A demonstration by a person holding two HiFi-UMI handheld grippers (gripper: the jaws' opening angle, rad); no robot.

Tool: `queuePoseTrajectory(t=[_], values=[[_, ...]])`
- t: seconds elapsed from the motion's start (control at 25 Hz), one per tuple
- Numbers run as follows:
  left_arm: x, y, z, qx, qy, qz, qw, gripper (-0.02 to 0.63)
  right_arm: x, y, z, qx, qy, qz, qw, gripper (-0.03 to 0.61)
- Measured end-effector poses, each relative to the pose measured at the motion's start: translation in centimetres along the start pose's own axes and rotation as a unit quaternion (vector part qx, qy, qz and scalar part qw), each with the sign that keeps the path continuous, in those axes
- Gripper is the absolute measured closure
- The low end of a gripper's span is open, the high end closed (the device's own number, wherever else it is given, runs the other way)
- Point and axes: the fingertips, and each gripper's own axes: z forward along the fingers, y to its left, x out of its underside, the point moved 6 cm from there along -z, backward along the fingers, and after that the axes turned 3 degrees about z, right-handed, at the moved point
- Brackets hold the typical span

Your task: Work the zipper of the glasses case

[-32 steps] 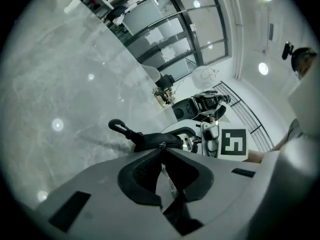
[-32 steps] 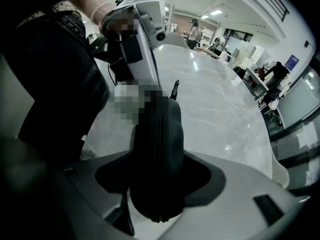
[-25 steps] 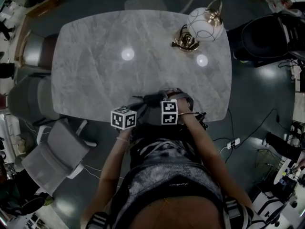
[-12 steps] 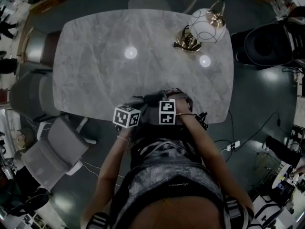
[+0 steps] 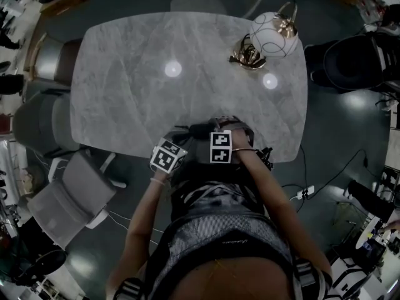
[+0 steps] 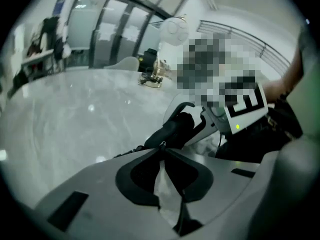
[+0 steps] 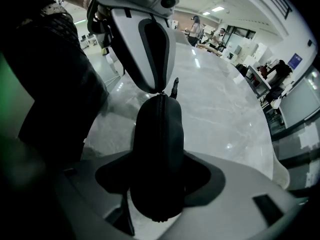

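We see the right gripper (image 7: 159,164) fingers clamping the glasses case (image 7: 159,126) over the tabletop (image 5: 125,92) near edge; left gripper (image 6: 161,149) fingers pinch its zipper pull (image 6: 161,145). Lamp (image 5: 267,37) stands at far corner.

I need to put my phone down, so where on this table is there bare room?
Bare: the table's whole left half, and the middle between the lamp and the near edge. Crowded: the near edge, where the left gripper and right gripper meet on the case, and the lamp's corner.
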Motion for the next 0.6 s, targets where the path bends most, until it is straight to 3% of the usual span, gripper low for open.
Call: queuePoseTrajectory(t=[0.08,0.2,0.4,0.6], values=[[0.08,-0.13,-0.32,-0.019,0.008,0.088,0.9959,0.594,-0.06,0.04,-0.11,-0.003,-0.002,0.001,1.000,0.270],[0.01,-0.19,-0.42,-0.014,0.021,0.153,0.9879,0.594,-0.05,0.02,-0.16,-0.009,-0.002,0.003,1.000,0.269],[-0.27,0.30,-0.23,0.016,0.027,0.142,0.9894,0.580,-0.08,0.08,-0.12,-0.006,0.000,0.001,1.000,0.268],[-0.46,-0.15,0.56,0.010,0.048,0.196,0.9795,0.580,-0.05,0.01,-0.04,-0.006,0.004,0.002,1.000,0.268]])
